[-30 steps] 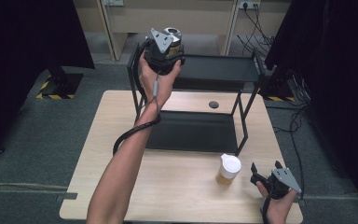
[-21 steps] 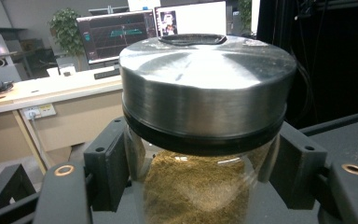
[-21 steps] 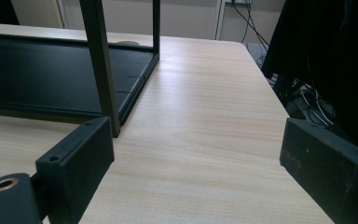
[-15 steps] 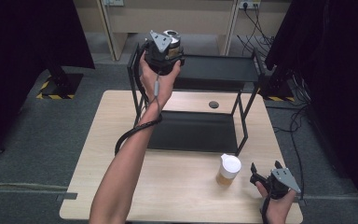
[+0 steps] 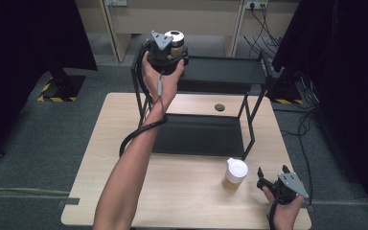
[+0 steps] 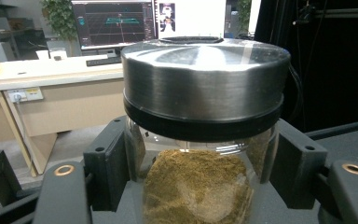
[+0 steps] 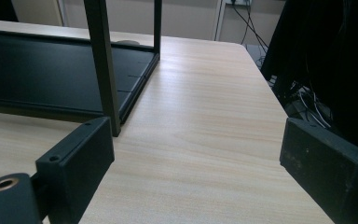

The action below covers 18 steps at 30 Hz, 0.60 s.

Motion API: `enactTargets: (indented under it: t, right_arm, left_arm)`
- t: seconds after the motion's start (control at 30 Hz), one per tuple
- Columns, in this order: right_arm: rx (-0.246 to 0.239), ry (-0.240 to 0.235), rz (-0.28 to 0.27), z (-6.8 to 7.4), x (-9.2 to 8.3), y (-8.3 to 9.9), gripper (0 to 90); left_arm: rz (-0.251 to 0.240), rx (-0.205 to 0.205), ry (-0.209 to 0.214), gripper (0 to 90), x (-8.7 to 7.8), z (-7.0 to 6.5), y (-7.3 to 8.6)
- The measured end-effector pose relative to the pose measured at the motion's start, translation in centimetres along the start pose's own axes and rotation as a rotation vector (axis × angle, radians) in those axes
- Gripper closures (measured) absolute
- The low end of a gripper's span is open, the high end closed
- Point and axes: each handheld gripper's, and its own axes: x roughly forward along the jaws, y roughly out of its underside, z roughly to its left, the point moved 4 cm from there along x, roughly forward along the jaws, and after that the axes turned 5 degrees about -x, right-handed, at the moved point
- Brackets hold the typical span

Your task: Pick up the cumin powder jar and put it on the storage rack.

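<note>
Up high, left gripper (image 5: 168,52) clamps jar (image 6: 200,140); right gripper (image 5: 274,178) idle.

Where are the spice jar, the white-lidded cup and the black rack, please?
Spice jar (image 6: 200,79), left gripper view, on its metal lid.
White-lidded cup (image 5: 236,169), high view, on its lid.
Black rack (image 5: 223,71), high view, on its top shelf.

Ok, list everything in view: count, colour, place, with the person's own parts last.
jar: one, clear glass with a silver lid and brown powder inside, held above the shelf's top-left corner.
cup: one, white lid over amber contents, on the table near its front right.
shelf: one, black metal, two tiers, at the back of the table.
table: one, light wood.
left gripper: one, black, shut on the jar.
right gripper: one, black, jaws open, holding nothing, low over the table to the right of the cup.
</note>
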Motion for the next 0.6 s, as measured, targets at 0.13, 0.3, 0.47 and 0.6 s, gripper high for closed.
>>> enactTargets:
  t: [0.13, 0.3, 0.47, 0.6]
  right_arm:
    - [-0.004, 0.001, 0.000, 0.07, 0.00, -0.01, 10.0]
    - [-0.003, 0.001, 0.000, 0.05, 0.00, -0.01, 10.0]
    - [-0.006, 0.001, 0.000, 0.08, 0.01, -0.01, 10.0]
    - [-0.006, 0.001, 0.001, 0.07, 0.01, -0.02, 10.0]
  left_arm:
    - [-0.002, 0.001, -0.001, 30.3, 0.02, 0.00, 0.05]
    - [-0.002, 0.000, 0.001, 30.2, 0.03, 0.03, 0.06]
    - [-0.001, 0.002, 0.001, 30.2, 0.05, 0.03, 0.02]
    - [0.000, 0.001, 0.000, 30.2, 0.05, 0.02, 0.00]
